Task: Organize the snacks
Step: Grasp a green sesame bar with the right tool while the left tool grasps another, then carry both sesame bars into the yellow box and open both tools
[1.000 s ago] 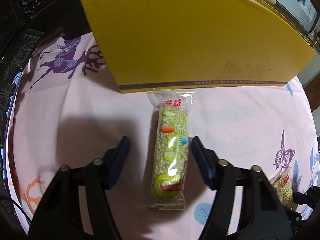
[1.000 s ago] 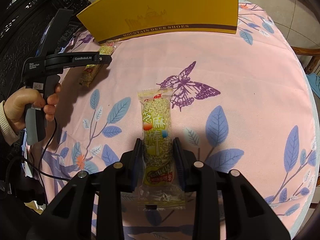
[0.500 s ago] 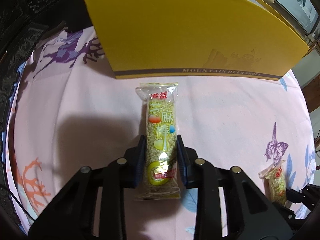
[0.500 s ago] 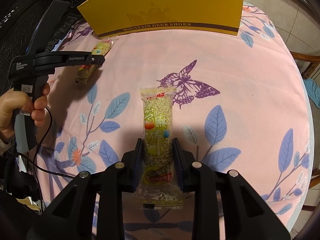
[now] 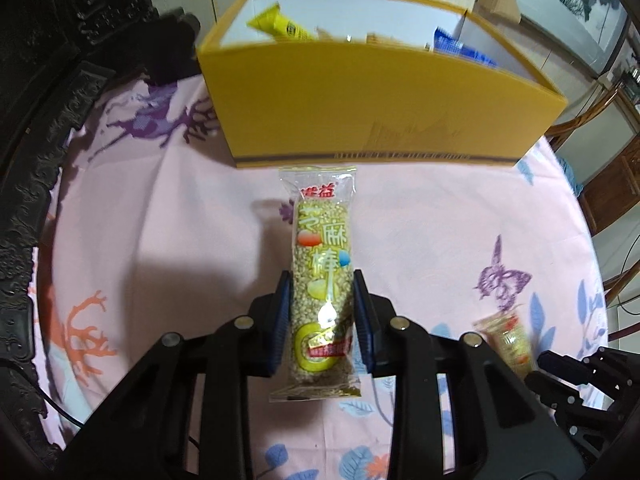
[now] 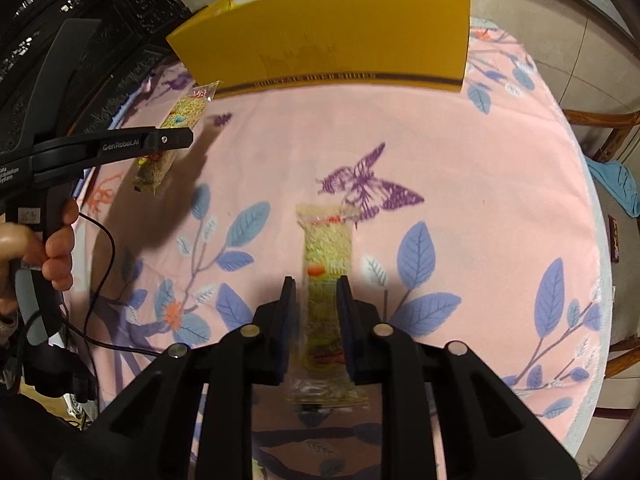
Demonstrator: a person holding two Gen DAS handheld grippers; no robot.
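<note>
My left gripper [image 5: 321,280] is shut on a clear-wrapped sesame snack bar [image 5: 323,232], held lengthwise off the pink cloth in front of the open yellow shoe box [image 5: 380,112]. From the right wrist view this gripper [image 6: 176,138] shows side-on with its bar [image 6: 182,114] hanging above its shadow. My right gripper [image 6: 316,284] is shut on a second, blurred snack bar [image 6: 328,248] near the purple butterfly print. That bar [image 5: 510,340] also appears at the lower right of the left wrist view. Whether it touches the cloth I cannot tell.
Inside the box lie a yellow packet [image 5: 276,28] and a blue packet [image 5: 456,46]. The round table's pink cloth [image 6: 460,160] ends near a wooden chair [image 6: 608,120]. Dark carved furniture [image 5: 48,80] stands at the left. A hand [image 6: 52,248] and cable sit by the left gripper.
The left gripper closed on its snack bar, then rose with it toward the box, whose inside now shows. The right gripper stayed shut on its bar.
</note>
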